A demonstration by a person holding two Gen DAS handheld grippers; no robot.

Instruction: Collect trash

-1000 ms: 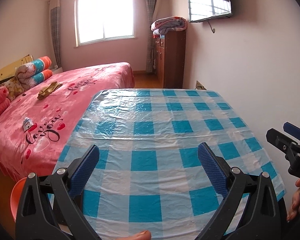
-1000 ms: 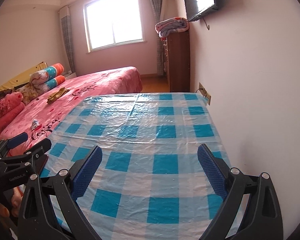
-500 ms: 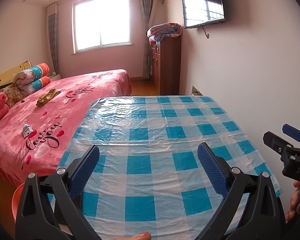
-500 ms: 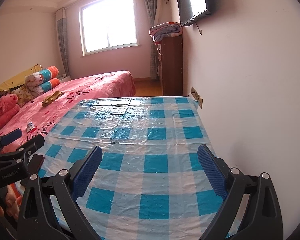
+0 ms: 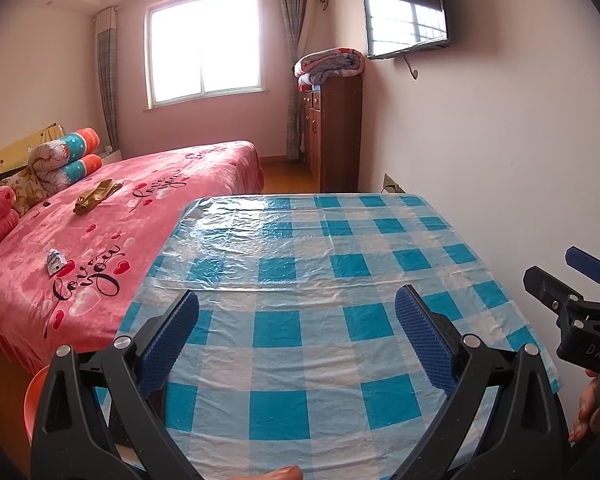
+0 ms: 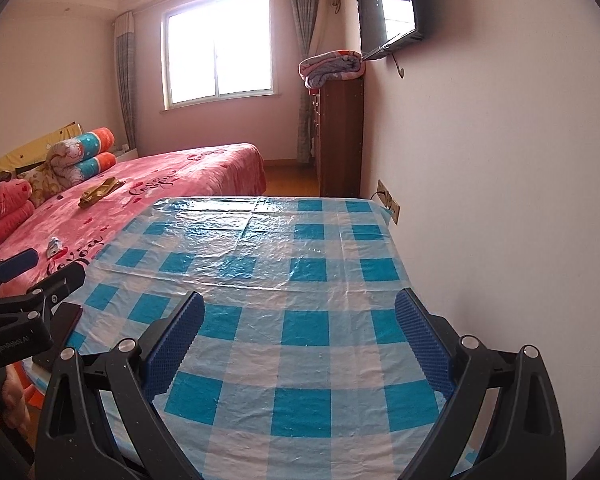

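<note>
A crumpled gold wrapper [image 5: 96, 197] lies on the pink bed [image 5: 148, 216]; it also shows in the right wrist view [image 6: 100, 192]. A small white-and-blue packet [image 5: 55, 261] lies nearer on the bed, also in the right wrist view [image 6: 54, 247]. My left gripper [image 5: 296, 340] is open and empty above the near end of a blue-checked table [image 5: 340, 248]. My right gripper [image 6: 300, 340] is open and empty over the same table [image 6: 300, 264], to the right of the left one.
An orange basin [image 5: 34, 404] sits on the floor at the table's near left corner. A dark flat object [image 6: 60, 332] lies at the table's left edge. A wooden cabinet [image 5: 334, 136] with a folded blanket stands against the right wall. A TV [image 5: 406, 10] hangs above.
Both cameras have tilted upward and pulled back a little, so the table sits lower in view and more wall and ceiling show. Both grippers stay open.
</note>
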